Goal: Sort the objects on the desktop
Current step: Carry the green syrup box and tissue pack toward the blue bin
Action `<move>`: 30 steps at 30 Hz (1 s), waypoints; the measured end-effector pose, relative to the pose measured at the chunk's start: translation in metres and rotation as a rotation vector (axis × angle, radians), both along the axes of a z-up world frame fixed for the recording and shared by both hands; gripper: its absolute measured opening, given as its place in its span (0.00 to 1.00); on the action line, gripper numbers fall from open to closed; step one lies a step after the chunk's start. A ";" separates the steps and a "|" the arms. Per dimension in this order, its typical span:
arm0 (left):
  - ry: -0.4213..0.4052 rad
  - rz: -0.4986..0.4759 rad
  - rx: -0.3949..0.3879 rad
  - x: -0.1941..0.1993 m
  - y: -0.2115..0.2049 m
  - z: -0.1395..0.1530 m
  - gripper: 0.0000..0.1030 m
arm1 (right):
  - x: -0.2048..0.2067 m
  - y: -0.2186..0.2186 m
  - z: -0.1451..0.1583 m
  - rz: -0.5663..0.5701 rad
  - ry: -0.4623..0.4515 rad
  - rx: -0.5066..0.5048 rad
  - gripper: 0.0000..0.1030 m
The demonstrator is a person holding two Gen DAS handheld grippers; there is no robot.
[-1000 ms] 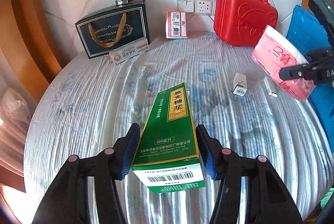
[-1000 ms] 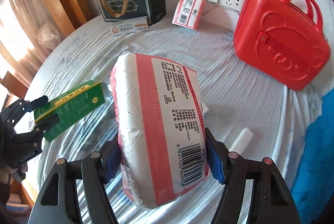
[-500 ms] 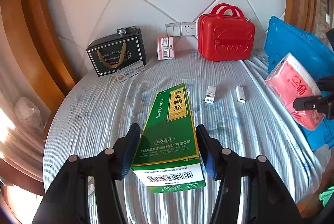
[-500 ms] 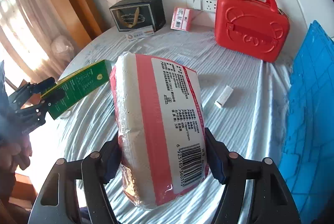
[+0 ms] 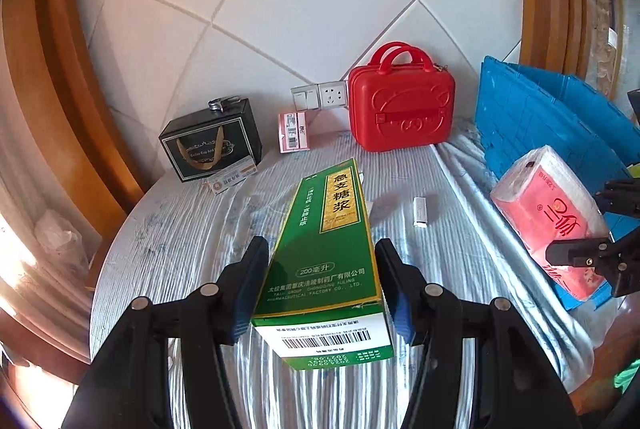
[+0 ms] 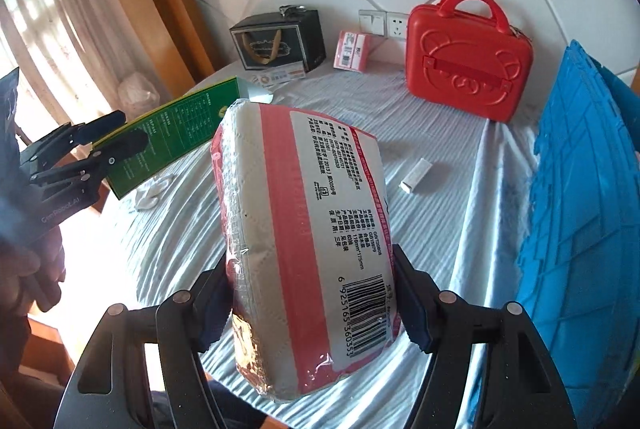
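My left gripper (image 5: pixel 322 269) is shut on a long green medicine box (image 5: pixel 328 253) and holds it above the table's near edge. The box also shows in the right wrist view (image 6: pixel 172 137), at the left. My right gripper (image 6: pixel 314 293) is shut on a pink-and-white tissue pack (image 6: pixel 304 241), held up at the table's right side beside the blue crate (image 6: pixel 584 189). The pack also shows in the left wrist view (image 5: pixel 552 213). A small white box (image 5: pixel 420 212) lies on the cloth between the two grippers.
A red mini suitcase (image 5: pixel 400 109), a pink box (image 5: pixel 294 131), a black gift bag (image 5: pixel 212 145) and a flat white box (image 5: pixel 232 177) stand along the back wall. The round table (image 5: pixel 180 249) has a striped cloth. A wooden frame is at the left.
Both grippers have pulled back and risen from the table with their loads. The tissue pack has moved right, next to the blue crate.
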State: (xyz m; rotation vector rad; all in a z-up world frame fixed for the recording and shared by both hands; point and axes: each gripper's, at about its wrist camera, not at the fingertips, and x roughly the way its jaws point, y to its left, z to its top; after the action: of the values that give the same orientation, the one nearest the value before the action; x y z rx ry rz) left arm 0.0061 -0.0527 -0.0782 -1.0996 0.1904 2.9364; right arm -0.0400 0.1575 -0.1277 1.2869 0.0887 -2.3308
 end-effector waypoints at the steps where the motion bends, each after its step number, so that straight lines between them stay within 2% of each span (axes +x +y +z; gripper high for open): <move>1: 0.007 -0.007 0.001 0.000 0.006 0.004 0.53 | 0.002 0.005 0.006 -0.003 0.010 -0.009 0.68; 10: 0.051 -0.062 0.014 -0.009 0.062 0.039 0.53 | 0.019 0.046 0.060 -0.004 0.105 -0.051 0.68; 18: 0.115 -0.160 -0.003 -0.030 0.124 0.076 0.53 | 0.029 0.103 0.104 -0.070 0.195 -0.092 0.69; 26: 0.172 -0.297 -0.032 -0.059 0.197 0.105 0.53 | 0.029 0.174 0.124 -0.187 0.244 -0.089 0.69; 30: 0.176 -0.371 0.013 -0.076 0.236 0.117 0.53 | 0.029 0.215 0.130 -0.261 0.261 -0.090 0.69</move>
State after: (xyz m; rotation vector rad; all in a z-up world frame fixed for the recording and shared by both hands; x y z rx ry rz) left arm -0.0701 0.1838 0.0390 -0.7107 0.3348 2.6895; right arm -0.0115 0.3728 0.0022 0.9954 -0.1053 -2.6822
